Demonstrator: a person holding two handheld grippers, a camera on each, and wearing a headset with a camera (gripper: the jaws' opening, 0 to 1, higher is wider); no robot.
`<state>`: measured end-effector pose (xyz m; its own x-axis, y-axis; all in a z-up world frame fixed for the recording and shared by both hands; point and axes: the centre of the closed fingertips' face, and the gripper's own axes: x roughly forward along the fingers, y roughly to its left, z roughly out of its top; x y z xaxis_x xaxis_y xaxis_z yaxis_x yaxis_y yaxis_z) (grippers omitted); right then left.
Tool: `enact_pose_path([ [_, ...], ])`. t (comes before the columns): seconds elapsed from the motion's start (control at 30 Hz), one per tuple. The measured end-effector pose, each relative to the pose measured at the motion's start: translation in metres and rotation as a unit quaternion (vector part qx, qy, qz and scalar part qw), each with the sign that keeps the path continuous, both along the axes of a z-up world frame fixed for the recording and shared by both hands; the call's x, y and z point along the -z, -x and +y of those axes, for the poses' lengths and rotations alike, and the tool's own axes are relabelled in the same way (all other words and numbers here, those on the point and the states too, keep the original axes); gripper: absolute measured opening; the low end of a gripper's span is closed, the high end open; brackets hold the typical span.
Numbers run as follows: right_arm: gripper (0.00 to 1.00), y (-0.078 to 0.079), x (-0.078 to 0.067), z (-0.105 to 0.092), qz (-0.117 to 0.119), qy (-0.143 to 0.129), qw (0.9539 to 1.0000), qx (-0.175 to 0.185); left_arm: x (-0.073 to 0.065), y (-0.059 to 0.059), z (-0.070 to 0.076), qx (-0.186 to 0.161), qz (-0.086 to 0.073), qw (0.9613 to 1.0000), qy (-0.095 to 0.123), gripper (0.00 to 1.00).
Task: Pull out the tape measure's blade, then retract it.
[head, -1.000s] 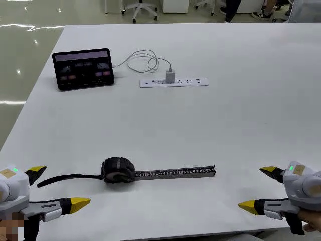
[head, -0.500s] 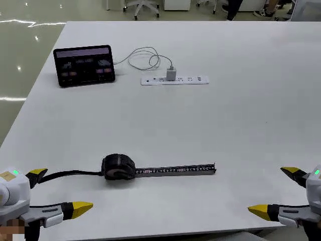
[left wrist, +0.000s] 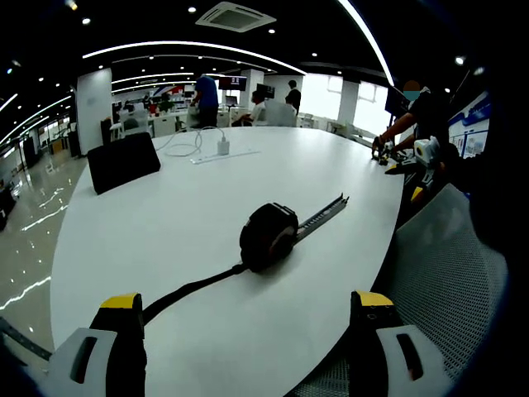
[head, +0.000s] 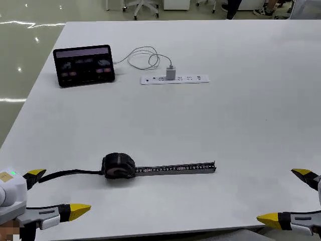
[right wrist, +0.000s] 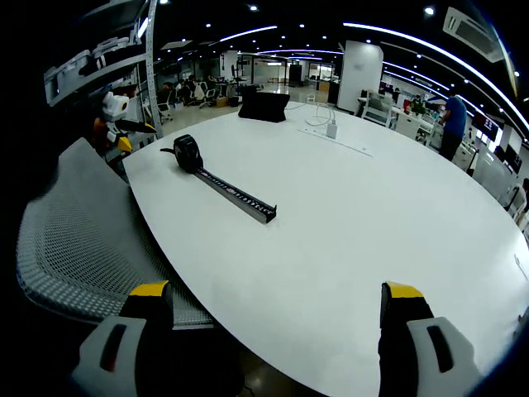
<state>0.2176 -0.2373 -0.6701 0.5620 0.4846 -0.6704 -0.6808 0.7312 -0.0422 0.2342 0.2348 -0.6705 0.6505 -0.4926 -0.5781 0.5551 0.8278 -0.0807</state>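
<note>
Yellow-tipped left tongs [head: 59,191] and right tongs [head: 285,195], both wide, either side of tape measure [head: 118,166].

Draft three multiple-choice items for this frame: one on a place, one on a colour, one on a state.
1. Where does the tape measure lie relative to the tablet?
A. Nearer the person
B. Farther from the person
C. On top of it

2. What colour are the fingertips?
A. Red
B. Yellow
C. Blue

3. What state is the blade in?
A. Fully retracted
B. Clamped between fingers
C. Pulled out, flat on the table

Answers:
1 A: the head view shows the tape measure by the near edge and the tablet far back.
2 B: the tips are yellow in the head view and both gripper views.
3 C: the marked strip reaches out from the case and nothing holds it.
</note>
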Motion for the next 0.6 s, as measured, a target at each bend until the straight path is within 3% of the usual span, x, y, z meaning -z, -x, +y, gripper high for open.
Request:
enact_pose_path([
  [0.23,1.0,0.0005,-0.0003,0.0022,-0.002,-0.001,1.0,-0.005,0.0011,0.0017,0.0059,-0.006,-0.001,1.0,-0.003,1.0],
  [0.43,1.0,0.0013,-0.0005,0.0021,-0.005,-0.006,0.9999,-0.009,-0.0026,0.0003,0.0019,-0.003,-0.004,1.0,-0.003,1.0],
  [0.6,1.0,0.0024,0.0029,-0.0038,0.001,-0.001,0.9999,-0.012,0.0031,-0.0045,0.0006,-0.005,-0.001,1.0,-0.004,1.0],
])
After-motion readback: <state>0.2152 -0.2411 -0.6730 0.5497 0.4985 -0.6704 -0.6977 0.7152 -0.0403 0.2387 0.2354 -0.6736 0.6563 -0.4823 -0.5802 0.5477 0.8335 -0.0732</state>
